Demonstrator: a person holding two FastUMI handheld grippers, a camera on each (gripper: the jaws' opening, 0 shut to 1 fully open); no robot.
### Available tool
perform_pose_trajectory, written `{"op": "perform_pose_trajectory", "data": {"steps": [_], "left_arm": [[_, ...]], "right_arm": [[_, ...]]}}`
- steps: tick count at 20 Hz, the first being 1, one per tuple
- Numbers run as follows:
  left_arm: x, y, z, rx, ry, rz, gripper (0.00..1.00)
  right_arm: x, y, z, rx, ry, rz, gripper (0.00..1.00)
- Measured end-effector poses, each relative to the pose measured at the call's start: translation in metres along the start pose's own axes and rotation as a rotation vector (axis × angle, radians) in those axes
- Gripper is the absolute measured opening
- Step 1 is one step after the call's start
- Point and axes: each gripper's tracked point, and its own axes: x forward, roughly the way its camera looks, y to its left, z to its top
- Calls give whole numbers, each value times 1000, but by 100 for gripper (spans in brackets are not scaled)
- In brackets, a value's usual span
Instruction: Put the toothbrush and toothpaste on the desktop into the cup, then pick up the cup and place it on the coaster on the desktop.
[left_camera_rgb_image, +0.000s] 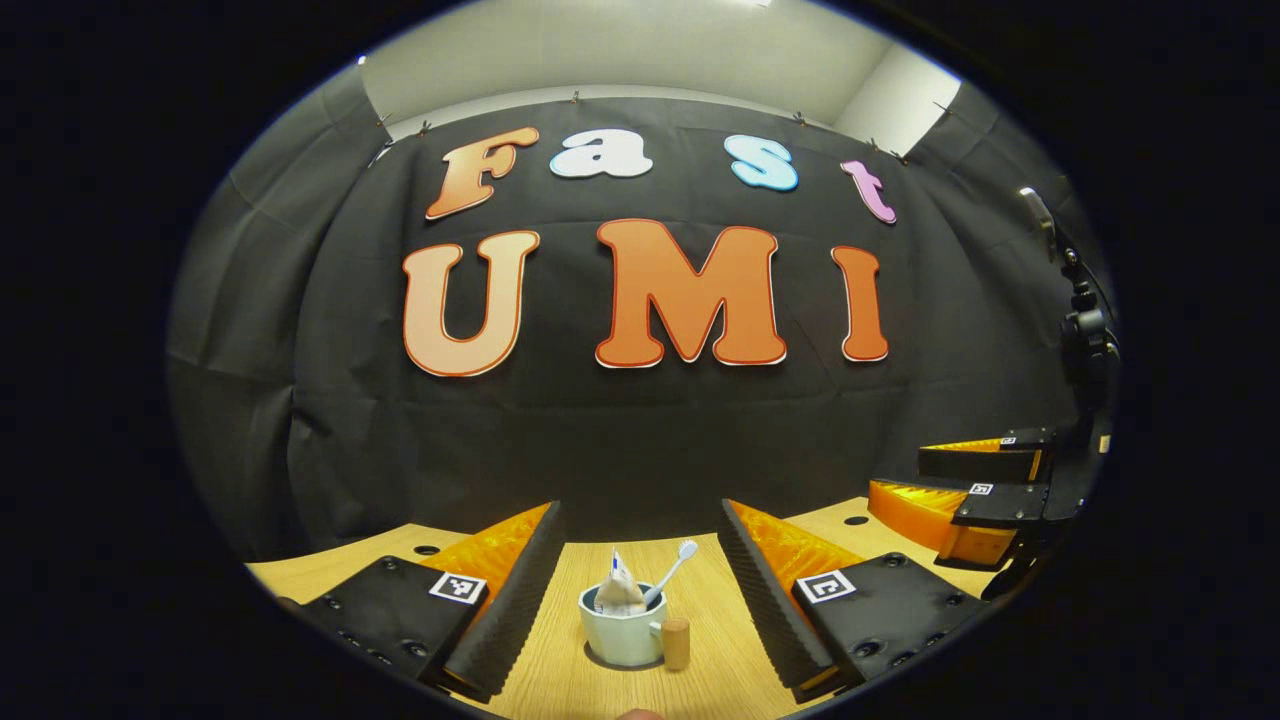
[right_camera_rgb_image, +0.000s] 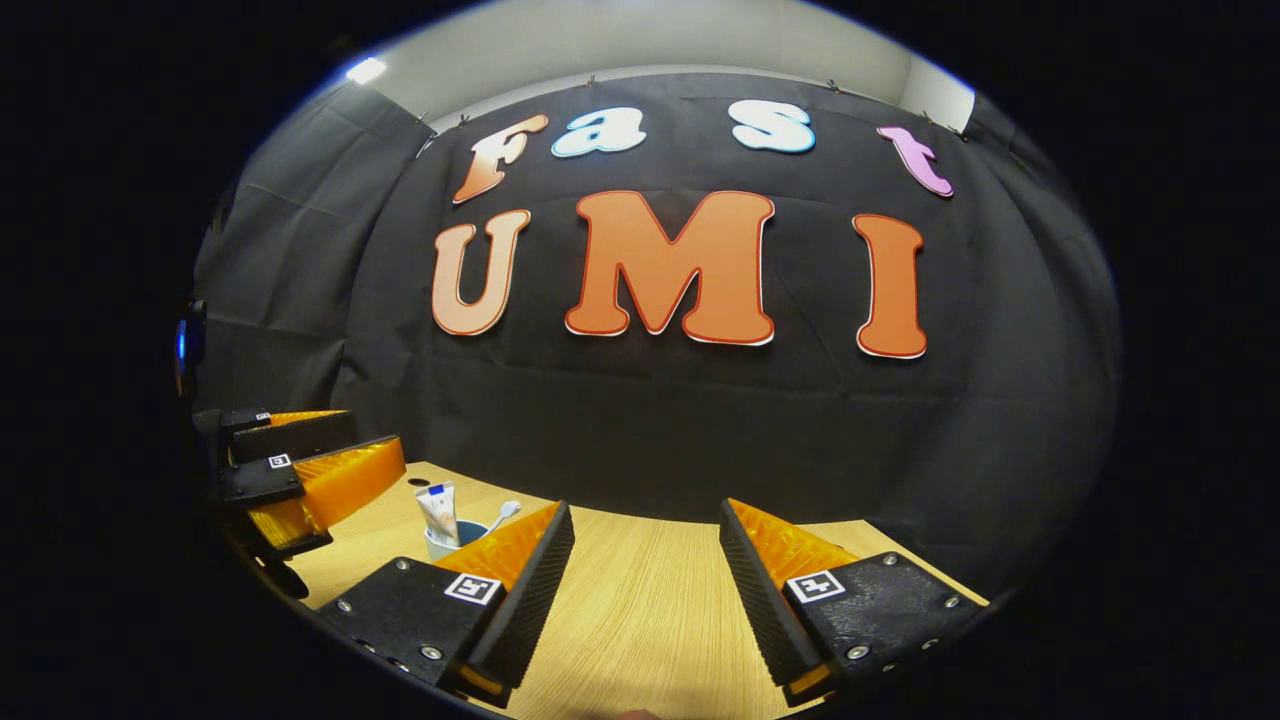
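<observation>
Loading step looks done: toothpaste tube (left_camera_rgb_image: 619, 588) and toothbrush (left_camera_rgb_image: 672, 571) both stand in the cup (left_camera_rgb_image: 622, 632), brush head up and leaning toward the handle side, tube crumpled beside it. Cup sits on the wooden desk (left_camera_rgb_image: 730, 660), its wood-coloured handle (left_camera_rgb_image: 676, 643) facing right in the left gripper view.

Left gripper (left_camera_rgb_image: 640, 600) has jaws wide apart, cup framed between the fingers but not touched, holding nothing. Right gripper (right_camera_rgb_image: 645, 590) also has jaws apart, nothing between them, bare desk ahead; it's off to the side, with the cup and its contents seen past its left finger (right_camera_rgb_image: 500, 575). The other gripper's orange-and-black body shows at far right in the left gripper view, far left in the right gripper view.

Left to do: grasp cup, lift, place on coaster. Can't make out a coaster under or near the cup, so can't tell whether the cup already stands on it. Judged: cup pickup is the pending step, left gripper lined up for it.
</observation>
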Motion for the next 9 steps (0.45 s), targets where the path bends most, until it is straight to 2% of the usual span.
{"op": "perform_pose_trajectory", "data": {"steps": [9], "left_arm": [[2, -1, -2, -18, 12, 0, 98]], "right_arm": [[1, -4, 4, -8, -5, -10, 89]]}}
